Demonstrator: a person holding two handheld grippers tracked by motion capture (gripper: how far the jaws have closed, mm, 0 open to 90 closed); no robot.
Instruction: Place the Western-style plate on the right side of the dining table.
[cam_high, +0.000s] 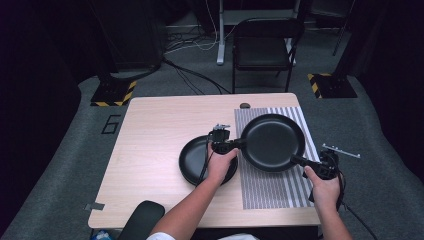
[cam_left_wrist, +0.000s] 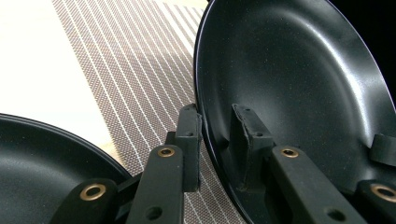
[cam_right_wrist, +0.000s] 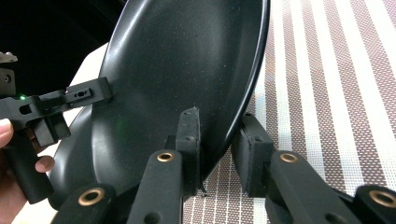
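Note:
A large black pan (cam_high: 272, 142) hangs over the striped mat (cam_high: 272, 187), held by its rim from two sides. My left gripper (cam_high: 241, 145) is shut on the rim's left side; in the left gripper view the rim passes between the pads of that gripper (cam_left_wrist: 217, 140), with the pan's inside (cam_left_wrist: 299, 79) to the right. My right gripper (cam_high: 295, 160) is shut on the near right rim; in the right gripper view it (cam_right_wrist: 219, 144) pinches the edge of the pan (cam_right_wrist: 173, 60), and the left gripper (cam_right_wrist: 100, 91) clamps the far side. A smaller black dish (cam_high: 195, 160) lies on the table beside the mat.
The wooden table (cam_high: 150, 125) has bare room at its left half. A small dark object (cam_high: 245, 105) sits at the far edge, and a strip of tape (cam_high: 94, 206) at the front left corner. A black chair (cam_high: 262, 50) stands beyond the table.

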